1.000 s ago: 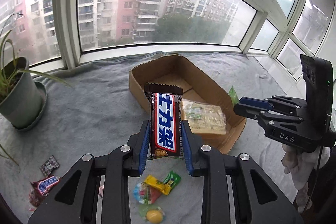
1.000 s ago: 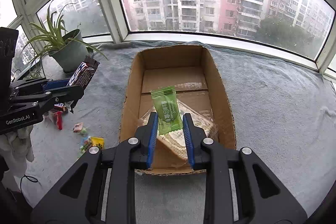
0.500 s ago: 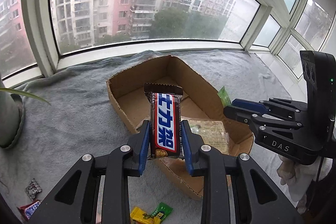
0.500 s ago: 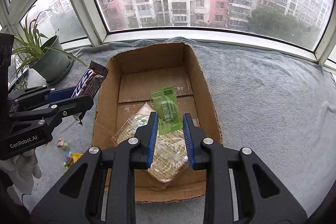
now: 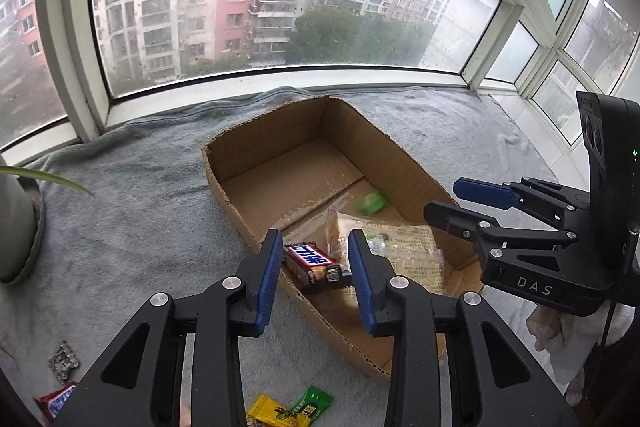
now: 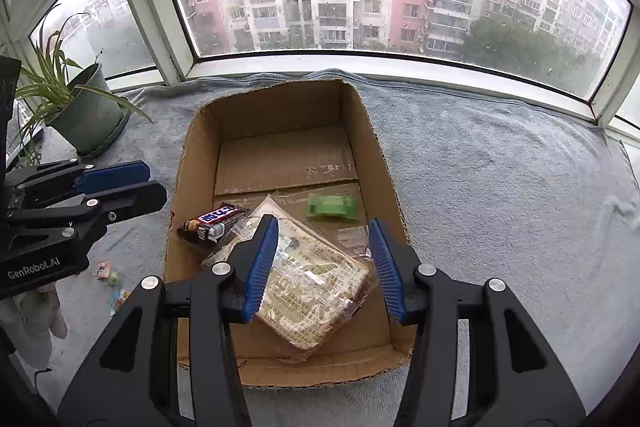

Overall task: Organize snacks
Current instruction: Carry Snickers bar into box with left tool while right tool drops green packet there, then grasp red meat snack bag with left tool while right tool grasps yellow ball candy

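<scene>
An open cardboard box [image 6: 372, 155] [image 5: 224, 163] lies on a grey cloth. Inside it are a brown chocolate bar [image 6: 212, 221] [image 5: 314, 261], a small green packet [image 6: 330, 207] [image 5: 372, 202] and a clear bag of biscuits [image 6: 316, 279] [image 5: 404, 247]. My left gripper [image 5: 314, 277] hangs above the box's left wall, its jaws opening, the bar lying free below them. My right gripper [image 6: 324, 265] is over the near part of the box, jaws opening and empty, with the biscuit bag beneath. Each gripper shows in the other's view: right gripper [image 5: 444, 203], left gripper [image 6: 154, 183].
Loose snacks lie on the cloth left of the box: a yellow and a green sachet [image 5: 312, 403], a red bar [image 5: 56, 399], a dark wrapper [image 5: 62, 367], small candies [image 6: 110, 275]. A potted plant [image 6: 84, 115] stands at the far left. Windows wall the far side.
Both grippers moved over the box and let go. The chocolate bar dropped from the left gripper into the box; the green packet dropped from the right gripper onto the box floor.
</scene>
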`<state>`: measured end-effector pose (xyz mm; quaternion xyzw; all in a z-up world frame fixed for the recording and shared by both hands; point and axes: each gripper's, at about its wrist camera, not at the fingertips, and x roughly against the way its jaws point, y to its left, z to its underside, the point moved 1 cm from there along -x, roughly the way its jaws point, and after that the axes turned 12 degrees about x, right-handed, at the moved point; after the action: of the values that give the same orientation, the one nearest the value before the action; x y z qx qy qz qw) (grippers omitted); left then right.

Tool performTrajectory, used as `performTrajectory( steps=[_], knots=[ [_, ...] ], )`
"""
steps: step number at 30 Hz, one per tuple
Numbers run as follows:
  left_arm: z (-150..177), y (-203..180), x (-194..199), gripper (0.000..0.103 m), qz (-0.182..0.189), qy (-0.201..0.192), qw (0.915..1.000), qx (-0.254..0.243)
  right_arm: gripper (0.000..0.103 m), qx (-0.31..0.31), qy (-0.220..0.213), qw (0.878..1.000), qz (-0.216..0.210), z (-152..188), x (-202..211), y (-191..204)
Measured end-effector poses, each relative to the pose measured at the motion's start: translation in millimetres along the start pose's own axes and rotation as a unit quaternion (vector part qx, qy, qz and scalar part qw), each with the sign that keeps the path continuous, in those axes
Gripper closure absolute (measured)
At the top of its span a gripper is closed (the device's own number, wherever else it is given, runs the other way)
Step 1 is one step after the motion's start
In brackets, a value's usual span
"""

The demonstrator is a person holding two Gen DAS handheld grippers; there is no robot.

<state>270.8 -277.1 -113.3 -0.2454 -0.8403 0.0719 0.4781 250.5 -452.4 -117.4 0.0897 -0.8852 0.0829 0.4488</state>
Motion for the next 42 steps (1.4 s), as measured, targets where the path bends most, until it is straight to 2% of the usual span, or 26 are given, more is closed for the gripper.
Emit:
performTrajectory(
  steps=[8, 14, 24, 28, 31, 39, 42],
  knots=[
    [-1.5, 11.8, 37.7, 0.071, -0.007, -0.034, 0.9994, 0.001, 0.053, 0.012, -0.014, 1.0, -0.004, -0.1, 24.1, 15.9],
    [3.2, 34.1, 79.7, 0.071, -0.012, -0.063, 0.9978, 0.013, 0.053, 0.027, -0.035, 0.999, -0.019, 0.3, 49.8, 38.6],
    [38.7, 104.6, 149.2, 0.071, -0.049, -0.101, 0.992, 0.057, 0.048, 0.06, -0.047, 0.994, -0.076, 20.5, 77.4, 96.1],
    [60.7, 139.6, 172.2, 0.071, -0.071, -0.109, 0.9877, 0.087, 0.048, 0.066, -0.041, 0.991, -0.107, 36.0, 72.9, 125.0],
    [80.6, 165.7, 187.3, 0.057, -0.097, -0.119, 0.9827, 0.103, 0.048, 0.081, -0.032, 0.99, -0.108, 49.3, 66.2, 149.8],
    [131.8, 217.3, 183.1, 0.057, -0.124, -0.096, 0.9725, 0.172, 0.048, 0.094, -0.001, 0.988, -0.123, 79.2, 33.9, 196.4],
    [146.6, 226.8, 174.1, 0.057, -0.131, -0.082, 0.9725, 0.174, 0.048, 0.094, 0.009, 0.987, -0.131, 86.1, 24.8, 205.1]
  ],
)
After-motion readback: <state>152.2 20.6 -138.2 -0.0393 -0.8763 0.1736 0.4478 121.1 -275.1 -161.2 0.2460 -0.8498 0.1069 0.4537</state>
